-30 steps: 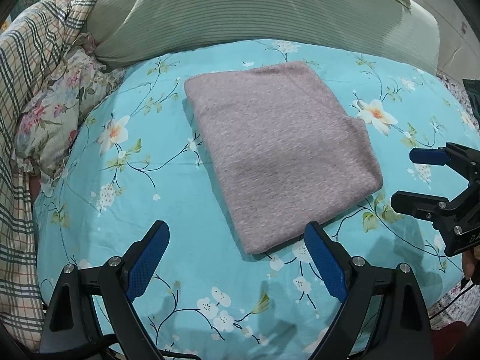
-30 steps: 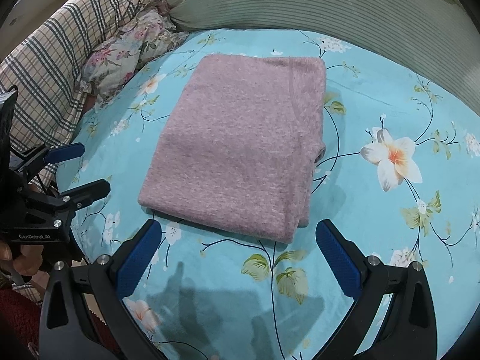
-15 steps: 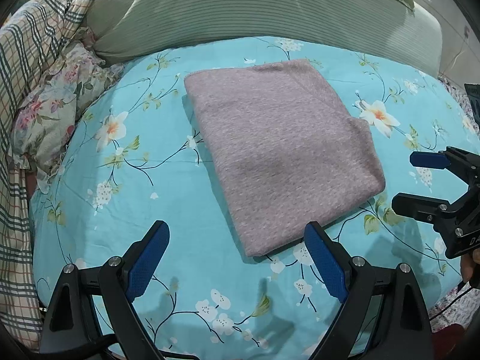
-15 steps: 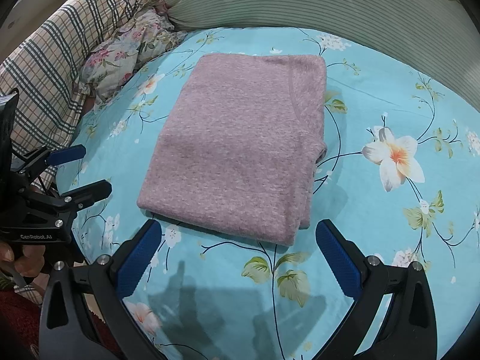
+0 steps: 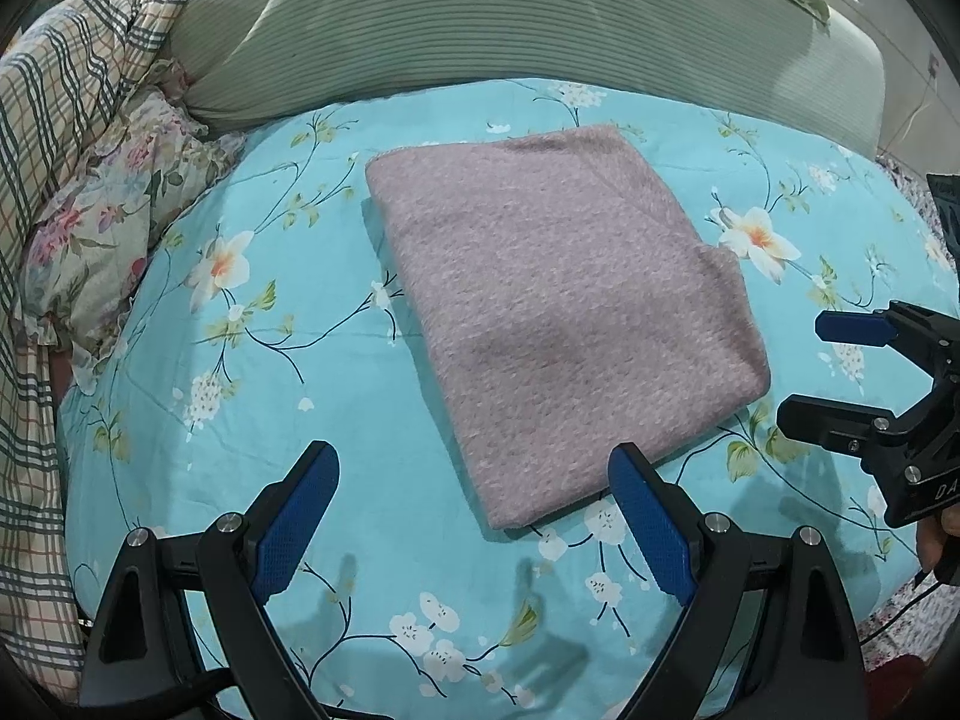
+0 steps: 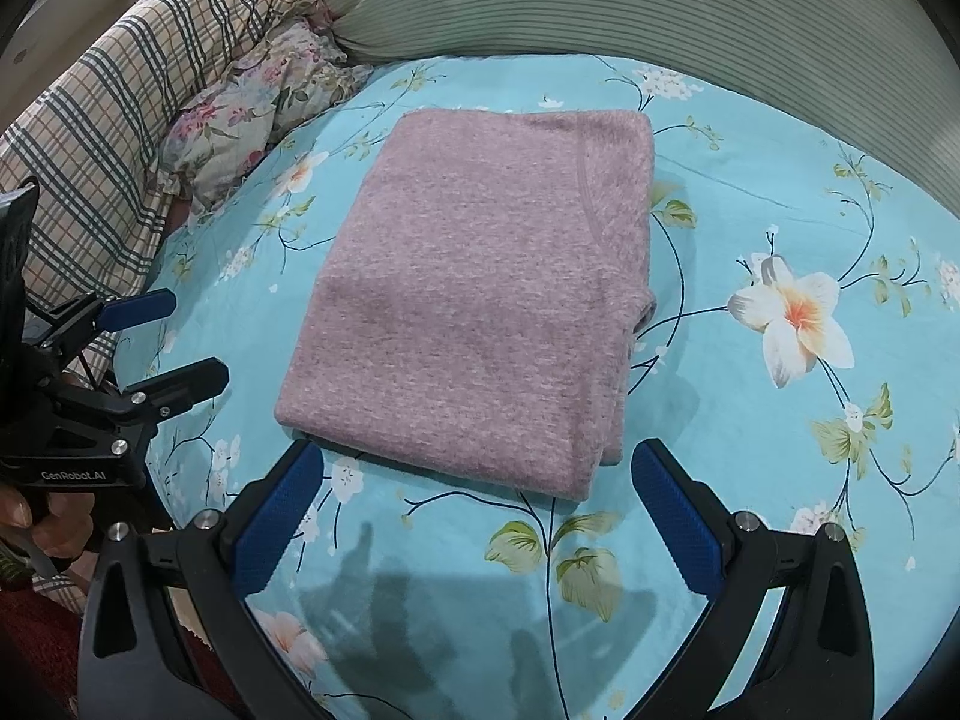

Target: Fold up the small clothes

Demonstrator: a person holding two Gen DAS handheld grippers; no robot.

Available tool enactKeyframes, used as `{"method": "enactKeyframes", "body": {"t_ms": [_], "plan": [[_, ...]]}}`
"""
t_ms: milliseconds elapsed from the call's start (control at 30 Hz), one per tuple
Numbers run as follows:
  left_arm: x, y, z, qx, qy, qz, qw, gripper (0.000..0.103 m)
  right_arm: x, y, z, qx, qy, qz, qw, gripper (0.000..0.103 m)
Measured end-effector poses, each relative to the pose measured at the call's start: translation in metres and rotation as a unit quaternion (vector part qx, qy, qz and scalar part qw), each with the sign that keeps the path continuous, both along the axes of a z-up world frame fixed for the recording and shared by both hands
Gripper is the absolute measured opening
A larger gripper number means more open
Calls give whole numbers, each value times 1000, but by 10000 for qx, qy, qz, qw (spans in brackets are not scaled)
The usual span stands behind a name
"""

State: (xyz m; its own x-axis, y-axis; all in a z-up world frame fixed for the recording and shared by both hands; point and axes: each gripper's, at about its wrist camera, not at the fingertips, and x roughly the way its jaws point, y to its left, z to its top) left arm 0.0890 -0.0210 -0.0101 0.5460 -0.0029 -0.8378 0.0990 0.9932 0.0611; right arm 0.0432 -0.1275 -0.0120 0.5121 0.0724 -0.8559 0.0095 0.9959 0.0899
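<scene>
Left wrist view: left gripper (image 5: 474, 516) spread wide, holding nothing; the garment (image 5: 558, 324) lies folded flat on the sheet (image 5: 228, 420), just ahead of the gripper and a little to its right, its near corner close to the right finger but, by appearance, not touching; right gripper (image 5: 822, 372) visible at the far right, jaws parted, empty, clear of the cloth.

Right wrist view: right gripper (image 6: 474, 510) likewise spread and empty; garment (image 6: 480, 300) directly ahead, near edge just beyond the fingertips; layered edges show on its right side; left gripper (image 6: 174, 342) off to the left, parted; pillow (image 6: 660, 6) beyond.

Judgement: the fold looks complete; both tools sit clear so the stack rests undisturbed.
</scene>
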Motion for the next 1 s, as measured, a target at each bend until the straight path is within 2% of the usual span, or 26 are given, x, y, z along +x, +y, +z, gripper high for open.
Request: {"method": "enactKeyframes", "body": {"t_ms": [1000], "plan": [[4, -6, 3, 35, -16, -8, 10000, 92, 3, 1, 4, 31, -37, -15, 10000, 102]]}}
